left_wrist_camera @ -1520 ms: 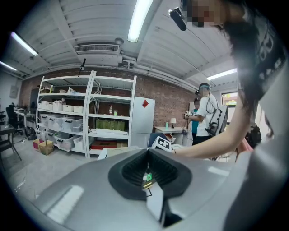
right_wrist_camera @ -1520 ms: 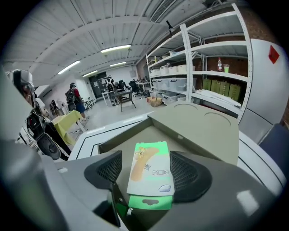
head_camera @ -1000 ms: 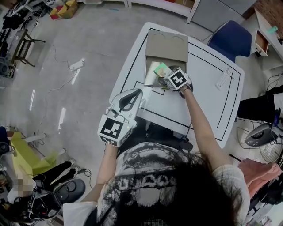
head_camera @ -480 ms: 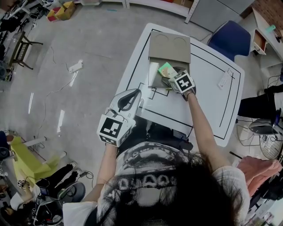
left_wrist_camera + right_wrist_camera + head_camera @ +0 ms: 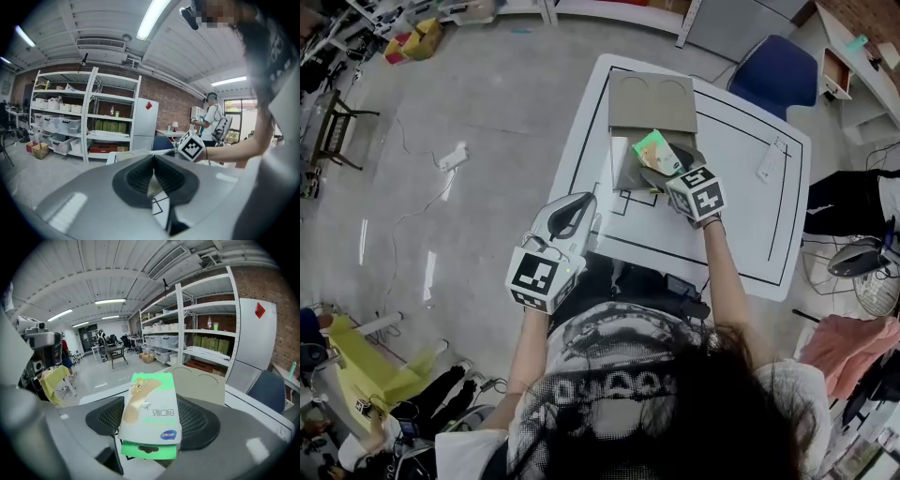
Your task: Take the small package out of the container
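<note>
Small package (image 5: 149, 408): held in the right gripper (image 5: 670, 173) over the open container (image 5: 652, 103). It looks raised above the rim, though the head view cannot settle the height.
Right fingers: closed on the package's two flat faces, near its hanger end.
Long axis: runs out along the fingers, away from the person and toward the container's flap.
Coming move: probably a pull back toward the person, onto bare worktop (image 5: 750, 225) on the container's near side.
Left gripper (image 5: 153, 178): fingers closed together with nothing between them, held near the person's body, well apart from the package.
</note>
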Available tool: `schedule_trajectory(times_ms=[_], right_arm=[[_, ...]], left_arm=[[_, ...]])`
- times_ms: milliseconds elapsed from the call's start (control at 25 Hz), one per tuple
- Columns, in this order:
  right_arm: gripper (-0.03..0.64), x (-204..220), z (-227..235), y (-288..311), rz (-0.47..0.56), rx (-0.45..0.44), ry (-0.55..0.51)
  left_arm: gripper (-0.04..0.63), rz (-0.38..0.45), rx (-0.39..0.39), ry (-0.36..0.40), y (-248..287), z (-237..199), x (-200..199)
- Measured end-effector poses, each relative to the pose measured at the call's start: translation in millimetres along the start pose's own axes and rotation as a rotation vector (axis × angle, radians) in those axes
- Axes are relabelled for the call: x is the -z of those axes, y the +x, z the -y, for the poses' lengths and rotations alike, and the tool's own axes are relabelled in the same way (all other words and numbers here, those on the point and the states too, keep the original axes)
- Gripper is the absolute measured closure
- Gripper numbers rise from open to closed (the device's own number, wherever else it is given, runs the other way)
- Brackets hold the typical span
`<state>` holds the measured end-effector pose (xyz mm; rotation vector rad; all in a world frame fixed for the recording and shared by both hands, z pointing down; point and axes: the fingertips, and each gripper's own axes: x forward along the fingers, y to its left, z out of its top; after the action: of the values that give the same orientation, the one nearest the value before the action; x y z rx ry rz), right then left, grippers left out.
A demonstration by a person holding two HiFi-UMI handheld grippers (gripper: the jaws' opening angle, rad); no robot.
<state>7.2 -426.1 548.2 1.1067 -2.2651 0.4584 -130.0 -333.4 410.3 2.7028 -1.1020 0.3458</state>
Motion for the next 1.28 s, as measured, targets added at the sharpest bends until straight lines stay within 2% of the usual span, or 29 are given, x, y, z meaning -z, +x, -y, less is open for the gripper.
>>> schedule_trajectory(times_ms=[480, 880, 1280], right_arm=[[0.259, -33.3, -66.5, -50.6, 0.169, 0.037, 0.128], [0.259, -33.0, -109.2, -56.8, 0.185, 0.105, 0.226], [0.259, -19.6, -107.2, -92.1, 0.214, 0.151, 0.253]], left_arm=[[0.595, -0.002, 0.132, 0.021, 4.2, -12.2, 2.3], [0.595, -0.035, 0.265, 0.036, 0.7, -26.4, 15.4], [0.595, -0.029, 0.334, 0.049, 11.2, 13.2, 15.3]])
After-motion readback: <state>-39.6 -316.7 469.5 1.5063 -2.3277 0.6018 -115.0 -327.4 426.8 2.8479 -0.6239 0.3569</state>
